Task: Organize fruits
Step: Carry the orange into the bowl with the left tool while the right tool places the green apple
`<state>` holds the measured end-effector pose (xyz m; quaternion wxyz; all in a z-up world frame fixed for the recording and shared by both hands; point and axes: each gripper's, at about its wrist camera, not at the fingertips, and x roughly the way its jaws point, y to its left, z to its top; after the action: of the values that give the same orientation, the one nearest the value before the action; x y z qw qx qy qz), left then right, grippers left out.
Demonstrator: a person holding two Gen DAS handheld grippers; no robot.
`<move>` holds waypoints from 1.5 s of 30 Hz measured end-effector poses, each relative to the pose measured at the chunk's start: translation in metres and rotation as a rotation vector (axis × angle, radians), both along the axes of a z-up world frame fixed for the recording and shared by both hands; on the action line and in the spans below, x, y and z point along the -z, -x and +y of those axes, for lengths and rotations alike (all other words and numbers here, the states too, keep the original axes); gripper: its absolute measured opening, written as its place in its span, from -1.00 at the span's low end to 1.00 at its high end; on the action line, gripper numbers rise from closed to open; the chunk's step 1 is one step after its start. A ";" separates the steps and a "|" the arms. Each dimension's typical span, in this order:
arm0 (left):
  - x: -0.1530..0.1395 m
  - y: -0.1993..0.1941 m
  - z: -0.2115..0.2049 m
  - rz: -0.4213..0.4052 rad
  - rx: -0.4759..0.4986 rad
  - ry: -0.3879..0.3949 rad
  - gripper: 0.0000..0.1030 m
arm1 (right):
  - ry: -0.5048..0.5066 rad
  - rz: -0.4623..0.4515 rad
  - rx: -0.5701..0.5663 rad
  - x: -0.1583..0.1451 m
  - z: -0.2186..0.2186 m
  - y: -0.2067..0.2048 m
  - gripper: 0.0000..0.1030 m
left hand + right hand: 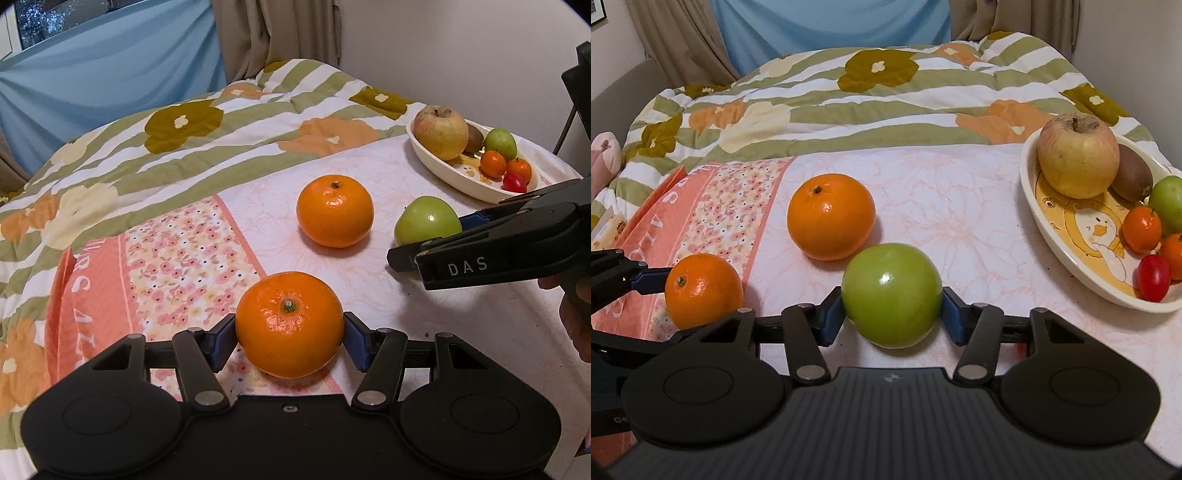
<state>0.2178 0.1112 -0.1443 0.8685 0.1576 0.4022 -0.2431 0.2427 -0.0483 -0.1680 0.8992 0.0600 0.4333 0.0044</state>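
My left gripper (290,332) is shut on an orange (290,325), its blue pads touching both sides; the same orange shows at the left of the right wrist view (703,290). My right gripper (892,314) is shut on a green apple (892,295), which also shows in the left wrist view (426,219). Both fruits rest on the pink cloth (960,206). A second orange (334,210) lies free between them, and also shows in the right wrist view (831,216). A cream oval plate (1056,243) at the right holds a yellow apple (1078,155), a kiwi, a small green fruit, two small oranges and a red tomato.
A striped floral quilt (849,99) lies bunched behind the cloth. A blue sheet and curtains hang at the back. A pink soft toy (604,155) sits at the far left. The plate also shows at the upper right of the left wrist view (439,162).
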 end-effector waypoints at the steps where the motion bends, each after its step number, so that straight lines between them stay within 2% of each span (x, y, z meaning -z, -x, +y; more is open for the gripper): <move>1: -0.001 0.001 0.000 -0.005 -0.001 0.002 0.24 | 0.000 -0.005 0.001 -0.002 0.000 0.002 0.34; 9: -0.017 0.009 -0.002 -0.035 -0.025 0.020 0.24 | -0.006 -0.043 -0.006 -0.019 -0.007 0.015 0.34; 17: -0.047 0.022 -0.018 -0.066 -0.065 0.029 0.24 | -0.020 -0.096 -0.035 -0.054 -0.027 0.027 0.34; 24: -0.080 0.033 -0.043 -0.104 -0.121 0.047 0.24 | -0.045 -0.147 -0.060 -0.091 -0.063 0.038 0.34; 31: -0.105 0.037 -0.087 -0.144 -0.146 0.074 0.24 | -0.035 -0.175 -0.077 -0.114 -0.115 0.047 0.34; 38: -0.109 0.033 -0.139 -0.140 -0.155 0.107 0.24 | -0.025 -0.177 -0.085 -0.119 -0.171 0.046 0.34; 45: -0.090 0.021 -0.192 -0.121 -0.137 0.106 0.24 | -0.009 -0.161 -0.105 -0.107 -0.220 0.037 0.34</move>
<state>0.1972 -0.0809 -0.0546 0.9128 0.0979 0.3455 -0.1944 0.2060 -0.2687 -0.0611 0.9294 0.0408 0.3622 0.0584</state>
